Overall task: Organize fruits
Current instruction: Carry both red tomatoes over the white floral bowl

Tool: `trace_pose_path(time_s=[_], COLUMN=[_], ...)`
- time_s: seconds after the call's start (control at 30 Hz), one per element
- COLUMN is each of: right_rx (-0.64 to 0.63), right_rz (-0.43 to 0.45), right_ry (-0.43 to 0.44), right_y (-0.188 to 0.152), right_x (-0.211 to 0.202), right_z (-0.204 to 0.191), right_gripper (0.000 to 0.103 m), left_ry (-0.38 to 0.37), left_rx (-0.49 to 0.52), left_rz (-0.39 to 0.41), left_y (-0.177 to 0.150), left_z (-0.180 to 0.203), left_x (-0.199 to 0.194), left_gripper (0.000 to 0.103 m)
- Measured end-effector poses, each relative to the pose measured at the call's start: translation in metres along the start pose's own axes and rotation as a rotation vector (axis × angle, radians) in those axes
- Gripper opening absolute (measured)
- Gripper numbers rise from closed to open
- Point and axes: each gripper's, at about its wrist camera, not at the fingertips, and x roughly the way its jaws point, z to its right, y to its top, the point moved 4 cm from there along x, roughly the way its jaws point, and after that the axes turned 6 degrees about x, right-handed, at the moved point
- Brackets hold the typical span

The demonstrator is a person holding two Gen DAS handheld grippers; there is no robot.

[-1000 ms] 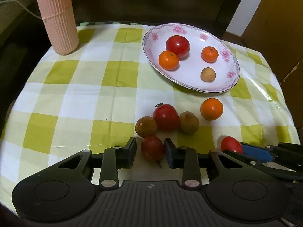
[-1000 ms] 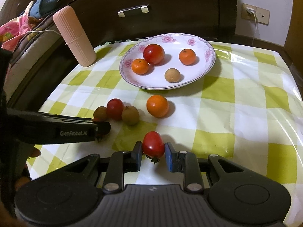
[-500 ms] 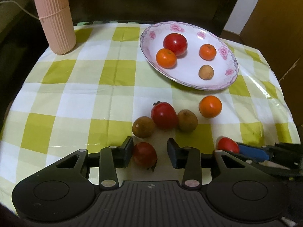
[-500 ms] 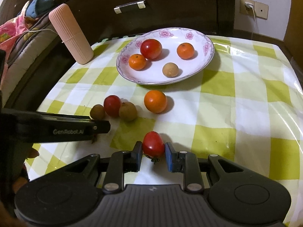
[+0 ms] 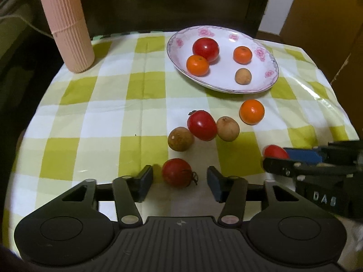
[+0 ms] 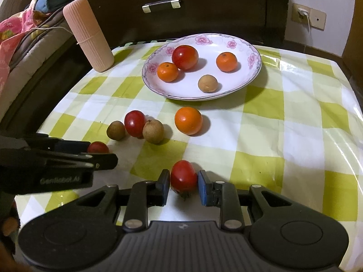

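Fruits (image 5: 202, 125) clustered before plate (image 5: 270, 83) — pink cylinder (image 5: 65, 25) far left

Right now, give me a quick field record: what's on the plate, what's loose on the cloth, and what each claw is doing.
plate: one tomato, two oranges, one small brown fruit
loose on cloth: orange, tomato between two brown fruits
left claw: jaws opening, dark red tomato lies between them, pads clear of it
right claw: shut on red tomato
pink ribbed container: upright at the cloth's far left corner
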Motion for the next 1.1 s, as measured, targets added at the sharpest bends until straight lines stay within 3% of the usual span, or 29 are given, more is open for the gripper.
trace_pose_path(time_s=[0.2,0.53,1.1], right_rx=[0.008,-0.006,-0.013], right_rz=[0.0,0.006,0.028], right_ry=[0.001,0.003,0.024], right_y=[0.001,0.002,0.004], right_x=[0.0,0.001,-0.006], right_z=[0.0,0.0,-0.004], right_gripper=[0.026,0.025,0.025], left_ry=[-0.008,-0.024,-0.048], left_rx=[0.007,0.029,0.046], left_rz=[-0.009,-0.012,-0.01], left_y=[-0.001,0.001,0.002], left_z=[-0.004,0.001,0.005], left_x=[0.004,0.004,0.0], left_gripper=[0.061,0.038,0.035])
